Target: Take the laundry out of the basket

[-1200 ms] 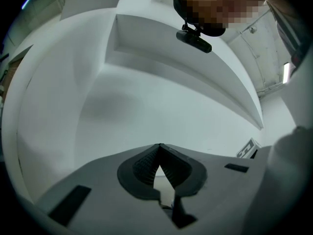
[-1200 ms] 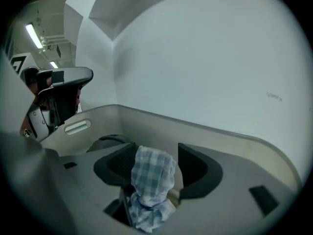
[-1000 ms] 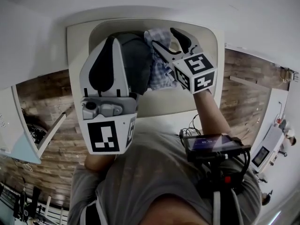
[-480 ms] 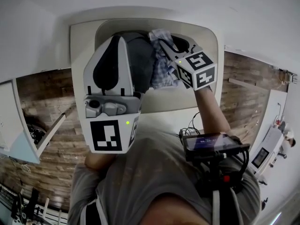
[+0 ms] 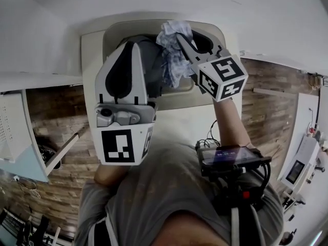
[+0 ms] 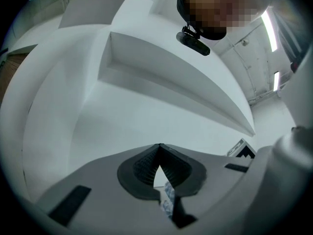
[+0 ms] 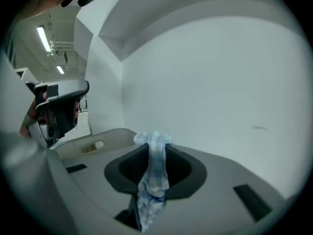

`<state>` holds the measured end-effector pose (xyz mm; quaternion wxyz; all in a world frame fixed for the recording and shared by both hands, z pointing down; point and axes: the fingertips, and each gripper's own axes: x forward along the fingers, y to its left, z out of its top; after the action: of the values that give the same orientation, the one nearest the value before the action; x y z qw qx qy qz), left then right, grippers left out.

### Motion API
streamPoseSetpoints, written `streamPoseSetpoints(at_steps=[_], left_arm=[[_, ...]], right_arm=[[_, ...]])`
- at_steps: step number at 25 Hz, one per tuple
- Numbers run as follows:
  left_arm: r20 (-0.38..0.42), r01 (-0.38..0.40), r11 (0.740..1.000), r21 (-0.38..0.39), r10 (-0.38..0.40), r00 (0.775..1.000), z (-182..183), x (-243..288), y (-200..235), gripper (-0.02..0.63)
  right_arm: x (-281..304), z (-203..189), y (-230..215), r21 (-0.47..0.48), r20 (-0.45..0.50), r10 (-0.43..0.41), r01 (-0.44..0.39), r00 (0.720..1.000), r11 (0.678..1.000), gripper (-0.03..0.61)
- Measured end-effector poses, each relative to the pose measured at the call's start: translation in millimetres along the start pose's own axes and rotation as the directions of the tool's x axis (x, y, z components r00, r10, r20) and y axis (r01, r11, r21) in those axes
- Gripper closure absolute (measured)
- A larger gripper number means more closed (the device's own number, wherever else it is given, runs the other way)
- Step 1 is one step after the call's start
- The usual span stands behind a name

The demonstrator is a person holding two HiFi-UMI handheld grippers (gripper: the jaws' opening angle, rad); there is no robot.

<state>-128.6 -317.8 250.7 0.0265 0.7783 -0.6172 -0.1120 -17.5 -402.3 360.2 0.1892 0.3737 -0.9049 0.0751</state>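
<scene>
The white laundry basket [image 5: 91, 60] sat at the top centre of the head view, against a pale wall. Inside it lay a dark garment [image 5: 151, 65], partly covered by the left gripper [image 5: 131, 45], which reached over the basket's left half. In the left gripper view its [image 6: 159, 148] jaw tips met with nothing pinched between them. At the upper right of the basket, the right gripper [image 5: 180, 38] had just been closing its jaws and was clamped on a blue-and-white checked cloth [image 5: 174, 53]. The cloth was bunched above the tips and raised above the basket's opening. In the right gripper view the cloth [image 7: 154, 173] hung down in a twisted strip between the pads [image 7: 176, 168].
</scene>
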Motion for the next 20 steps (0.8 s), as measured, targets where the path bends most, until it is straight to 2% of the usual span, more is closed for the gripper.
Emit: streamPoseSetpoints(at_steps=[5, 12, 20], left_arm=[[0.013, 0.034, 0.999, 0.025, -0.034, 0.999, 5.3, -7.5, -26.0, 0.606], [0.026, 0.08, 0.995, 0.058, -0.081, 0.996, 15.6, -19.2, -51.9, 0.606], [0.07, 0.123, 0.987, 0.104, -0.13, 0.989, 37.7, -52.7, -88.9, 0.606]], right_arm=[[-30.4, 41.4, -2.7, -0.01, 0.137, -0.022, 0.023, 0.99, 1.0, 0.483], [-78.0, 102.0, 10.8, -0.066, 0.29, -0.037, 0.058, 0.956, 0.996, 0.483], [-173.5, 157.4, 31.1, -0.129, 0.45, -0.085, 0.159, 0.889, 0.979, 0.483]])
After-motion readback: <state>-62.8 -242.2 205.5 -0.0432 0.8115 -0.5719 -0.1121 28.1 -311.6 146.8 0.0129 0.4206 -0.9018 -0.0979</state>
